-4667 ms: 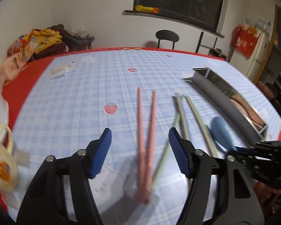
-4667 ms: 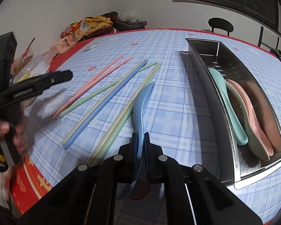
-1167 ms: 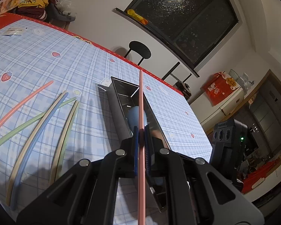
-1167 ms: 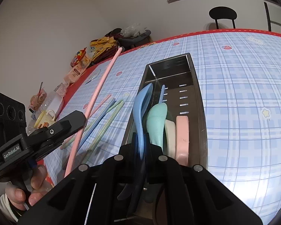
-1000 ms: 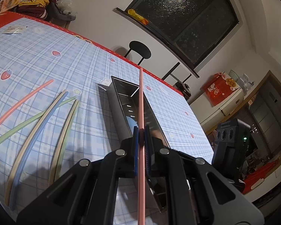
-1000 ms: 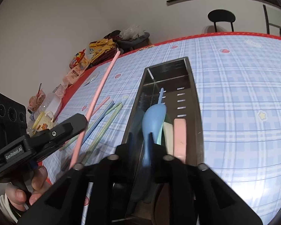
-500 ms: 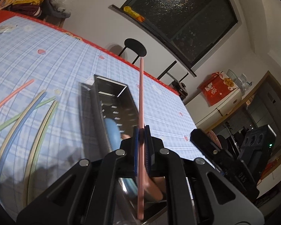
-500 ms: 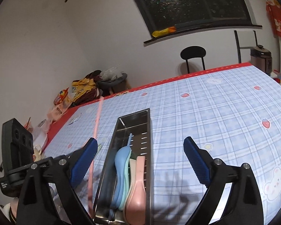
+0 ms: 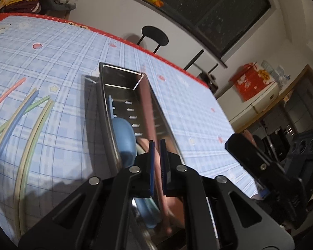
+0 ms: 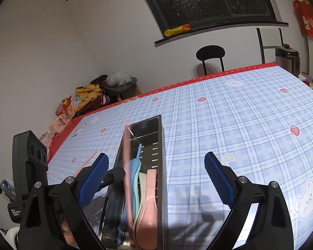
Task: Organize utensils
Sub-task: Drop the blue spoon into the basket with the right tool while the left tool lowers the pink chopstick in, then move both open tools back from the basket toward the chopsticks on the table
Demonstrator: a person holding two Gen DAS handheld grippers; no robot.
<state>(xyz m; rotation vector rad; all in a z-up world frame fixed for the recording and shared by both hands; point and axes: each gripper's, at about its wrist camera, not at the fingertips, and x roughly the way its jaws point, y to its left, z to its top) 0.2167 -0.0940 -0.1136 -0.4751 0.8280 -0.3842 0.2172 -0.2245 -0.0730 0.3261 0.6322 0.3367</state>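
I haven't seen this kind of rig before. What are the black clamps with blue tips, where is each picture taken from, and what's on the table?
There is no robot. A person holds a two-finger clamp in each hand, and a camera on each looks along its fingers. One picture is from the left gripper, whose narrow jaws have a blurred pink chopstick between them, over the metal tray. The other is from the right gripper, which is open and empty. The tray holds spoons. More chopsticks lie on the checked tablecloth.
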